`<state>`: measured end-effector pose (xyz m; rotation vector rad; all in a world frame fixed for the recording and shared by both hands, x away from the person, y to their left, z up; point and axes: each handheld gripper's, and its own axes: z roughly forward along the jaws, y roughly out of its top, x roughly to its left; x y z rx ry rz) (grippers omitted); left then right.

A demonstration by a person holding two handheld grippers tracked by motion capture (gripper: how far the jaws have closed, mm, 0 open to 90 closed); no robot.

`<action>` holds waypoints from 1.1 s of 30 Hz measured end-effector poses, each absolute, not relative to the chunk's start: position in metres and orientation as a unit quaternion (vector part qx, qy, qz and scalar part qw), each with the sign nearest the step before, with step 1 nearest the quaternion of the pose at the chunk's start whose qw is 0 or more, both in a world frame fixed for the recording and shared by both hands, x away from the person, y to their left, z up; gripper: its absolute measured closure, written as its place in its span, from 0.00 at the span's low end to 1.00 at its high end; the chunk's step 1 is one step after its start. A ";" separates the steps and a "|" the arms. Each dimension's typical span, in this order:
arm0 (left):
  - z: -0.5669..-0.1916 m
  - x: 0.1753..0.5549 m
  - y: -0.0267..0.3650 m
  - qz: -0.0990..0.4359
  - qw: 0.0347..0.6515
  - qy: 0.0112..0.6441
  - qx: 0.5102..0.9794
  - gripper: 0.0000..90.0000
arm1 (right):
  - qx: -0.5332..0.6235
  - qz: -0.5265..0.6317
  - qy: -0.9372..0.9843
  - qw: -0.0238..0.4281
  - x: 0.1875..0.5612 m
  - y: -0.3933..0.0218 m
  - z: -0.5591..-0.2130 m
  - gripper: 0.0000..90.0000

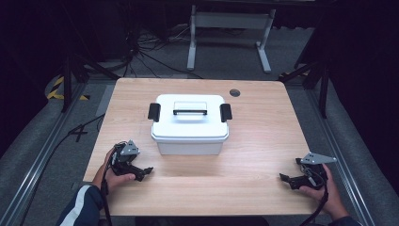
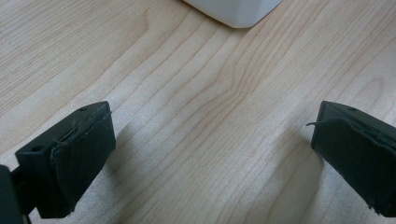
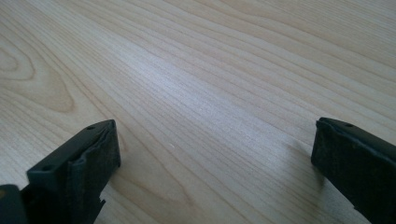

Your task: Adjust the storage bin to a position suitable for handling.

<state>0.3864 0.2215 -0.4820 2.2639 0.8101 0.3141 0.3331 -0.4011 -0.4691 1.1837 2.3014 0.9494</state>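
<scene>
A white lidded storage box [image 1: 190, 125] is sitting near the middle of the wooden table [image 1: 254, 155], slightly toward the far side, lid on, with a black carry handle [image 1: 189, 112] lying across the top and a black latch [image 1: 154, 111] showing at each short end. The left gripper [image 1: 145, 172] is resting low over the table at the near left, held in the person's left hand [image 1: 114, 175], just beside the box's near left corner but not touching it; in the left gripper view its jaws are standing wide apart with only bare wood between them, and a white corner of the box [image 2: 236, 11] is showing at the top edge. The right gripper [image 1: 285, 179] is sitting at the near right, well apart from the box, held in the right hand [image 1: 324, 190]; in the right gripper view its jaws are likewise spread wide over bare wood grain, holding nothing. A round grommet hole [image 1: 235, 92] is showing at the table's far edge.
</scene>
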 end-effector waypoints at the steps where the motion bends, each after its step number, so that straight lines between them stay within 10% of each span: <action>1: -0.482 0.386 0.222 0.122 0.351 0.313 0.874 0.00 | 0.421 0.337 0.820 0.191 0.333 -0.401 -0.469 0.02; 14: -0.482 0.385 0.222 0.121 0.350 0.316 0.874 0.01 | 0.410 0.331 0.830 0.182 0.336 -0.400 -0.466 0.08; 19: -0.482 0.385 0.222 0.121 0.350 0.315 0.874 0.01 | 0.392 0.320 0.843 0.180 0.342 -0.398 -0.456 0.29; 33: -0.482 0.384 0.222 0.121 0.351 0.319 0.872 0.01 | 0.306 0.345 0.865 0.199 0.378 -0.354 -0.379 0.37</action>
